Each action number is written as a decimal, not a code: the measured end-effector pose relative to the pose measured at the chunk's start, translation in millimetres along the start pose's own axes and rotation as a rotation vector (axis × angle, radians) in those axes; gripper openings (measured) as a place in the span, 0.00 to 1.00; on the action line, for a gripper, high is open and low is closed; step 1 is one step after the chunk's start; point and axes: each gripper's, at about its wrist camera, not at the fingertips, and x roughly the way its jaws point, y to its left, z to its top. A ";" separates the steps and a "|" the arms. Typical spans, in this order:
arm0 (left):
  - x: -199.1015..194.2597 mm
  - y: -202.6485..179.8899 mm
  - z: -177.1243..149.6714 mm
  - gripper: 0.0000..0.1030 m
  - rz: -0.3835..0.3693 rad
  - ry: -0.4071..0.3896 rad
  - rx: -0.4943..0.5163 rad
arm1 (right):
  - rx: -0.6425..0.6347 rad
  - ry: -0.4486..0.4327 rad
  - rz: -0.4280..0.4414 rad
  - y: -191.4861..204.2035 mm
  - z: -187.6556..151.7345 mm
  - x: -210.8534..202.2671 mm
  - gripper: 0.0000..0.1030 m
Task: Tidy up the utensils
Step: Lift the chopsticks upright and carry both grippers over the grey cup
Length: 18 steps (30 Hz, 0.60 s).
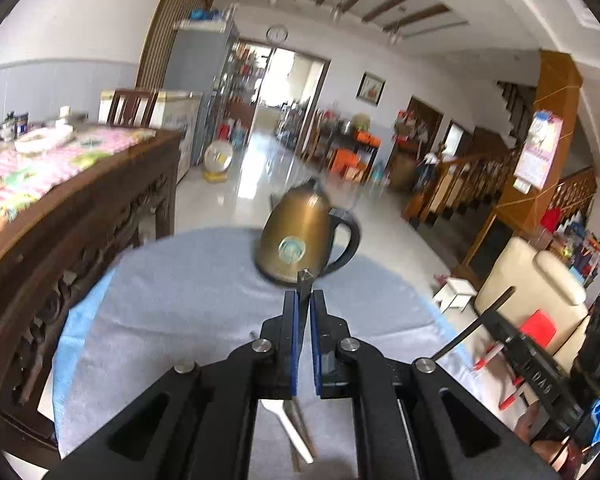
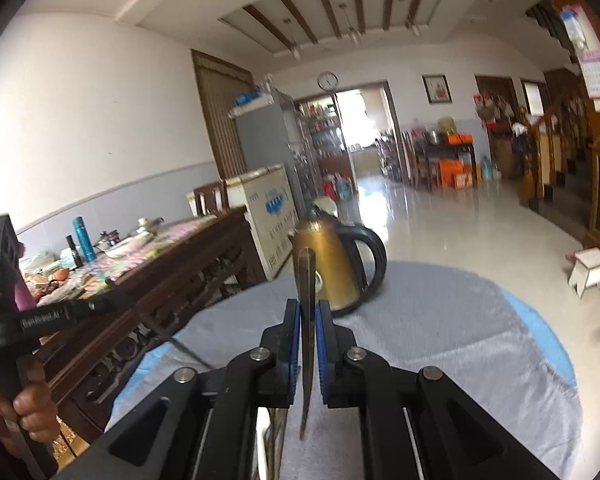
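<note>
Our left gripper [image 1: 304,304] is clenched almost fully, its blue-padded fingers [image 1: 294,320] pinching a thin dark chopstick [image 1: 303,280] whose blunt tip pokes up just past the fingertips. Our right gripper [image 2: 308,312] is likewise clamped, grasping a slim dark metal utensil handle [image 2: 308,320] that runs upright between the pads, its tip rising above them and its lower end dropping below. Under the left gripper, a white plastic utensil [image 1: 288,428] lies on the grey cloth-covered round table [image 1: 180,300]. A brass-coloured electric kettle with a black handle [image 1: 304,236] stands beyond both grippers.
</note>
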 end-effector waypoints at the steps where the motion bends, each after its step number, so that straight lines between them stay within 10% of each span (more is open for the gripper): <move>1: -7.3 -4.0 2.7 0.05 -0.004 -0.013 0.007 | -0.006 -0.008 0.007 2.2 2.4 -5.6 0.08; 11: -67.1 -46.6 9.5 0.05 -0.088 -0.092 0.087 | -0.078 -0.081 0.085 30.6 24.2 -77.9 0.08; 18: -52.2 -38.3 -5.5 0.05 -0.065 -0.027 0.064 | 0.006 0.202 0.029 3.5 4.3 -15.3 0.11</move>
